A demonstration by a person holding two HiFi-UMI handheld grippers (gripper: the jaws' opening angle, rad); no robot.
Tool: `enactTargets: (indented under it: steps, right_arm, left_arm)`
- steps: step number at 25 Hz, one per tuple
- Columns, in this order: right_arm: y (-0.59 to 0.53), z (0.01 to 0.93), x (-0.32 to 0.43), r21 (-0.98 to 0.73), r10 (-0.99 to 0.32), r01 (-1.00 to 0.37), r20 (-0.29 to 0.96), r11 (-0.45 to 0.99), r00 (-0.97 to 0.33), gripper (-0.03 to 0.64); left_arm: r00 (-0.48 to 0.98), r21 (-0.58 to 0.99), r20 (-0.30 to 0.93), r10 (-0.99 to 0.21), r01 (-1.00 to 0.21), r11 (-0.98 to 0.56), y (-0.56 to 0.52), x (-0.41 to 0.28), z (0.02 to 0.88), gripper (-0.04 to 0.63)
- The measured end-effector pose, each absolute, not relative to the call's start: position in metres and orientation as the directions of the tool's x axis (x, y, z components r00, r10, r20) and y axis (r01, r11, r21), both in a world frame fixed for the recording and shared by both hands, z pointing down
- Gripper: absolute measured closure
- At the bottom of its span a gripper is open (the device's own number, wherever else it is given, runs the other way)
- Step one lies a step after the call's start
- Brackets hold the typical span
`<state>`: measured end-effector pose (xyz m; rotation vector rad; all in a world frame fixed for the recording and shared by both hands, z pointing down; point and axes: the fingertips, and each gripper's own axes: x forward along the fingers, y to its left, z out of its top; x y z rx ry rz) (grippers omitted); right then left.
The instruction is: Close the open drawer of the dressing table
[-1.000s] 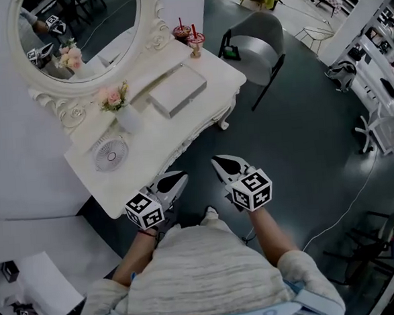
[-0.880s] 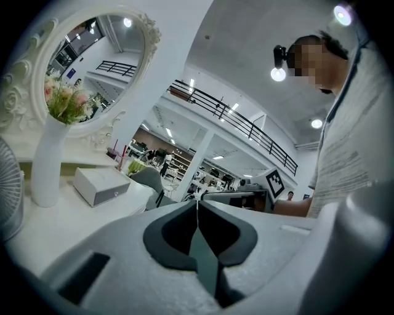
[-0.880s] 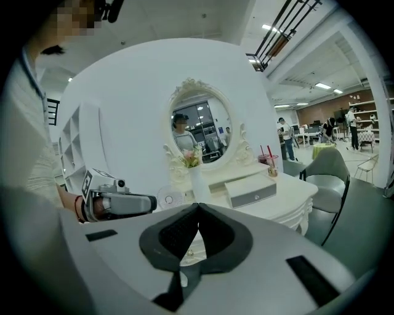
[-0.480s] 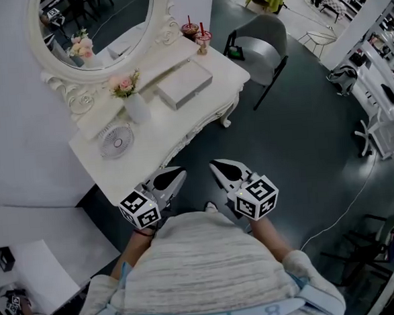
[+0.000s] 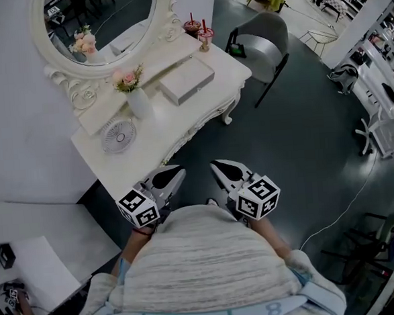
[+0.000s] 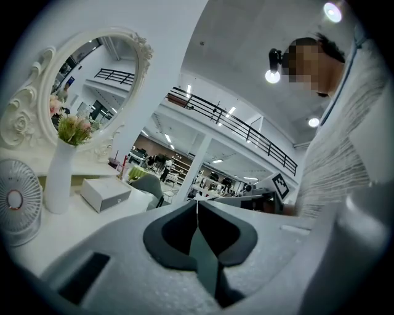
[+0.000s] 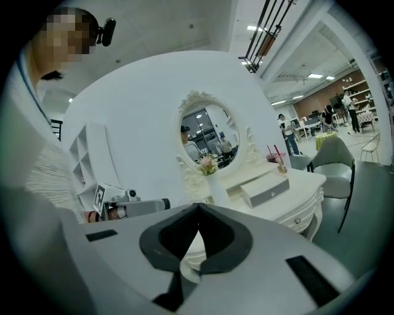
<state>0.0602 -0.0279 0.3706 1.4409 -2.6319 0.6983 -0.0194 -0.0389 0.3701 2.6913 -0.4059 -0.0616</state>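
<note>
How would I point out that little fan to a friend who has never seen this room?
Find the white dressing table with the oval mirror. At the end nearest the person, beside the flower vase, is the small fan: the only round, grilled thing there.

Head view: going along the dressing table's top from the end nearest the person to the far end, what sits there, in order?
Small round fan → white vase of pink flowers → white box → two cups with straws.
</note>
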Motion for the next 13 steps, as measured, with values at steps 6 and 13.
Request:
enactTargets:
  steps: [6,13]
  right_arm:
    - [-0.027,0.37,0.065,-0.357,-0.791,-0.817,0.262,0.453,-0.553,0.607]
    - [-0.027,0.371,0.076,-0.361,-0.796,-0.822,0.267,0.44,-0.543,0.607]
  left_arm:
    - [0.961,0.403,0.012,-0.276,-0.257,-0.878,-0.035,-0.015,0.369,0.58]
    - [0.964,0.408,0.017,-0.265,-0.249,-0.878,-0.033,-0.007,0.371,0.58]
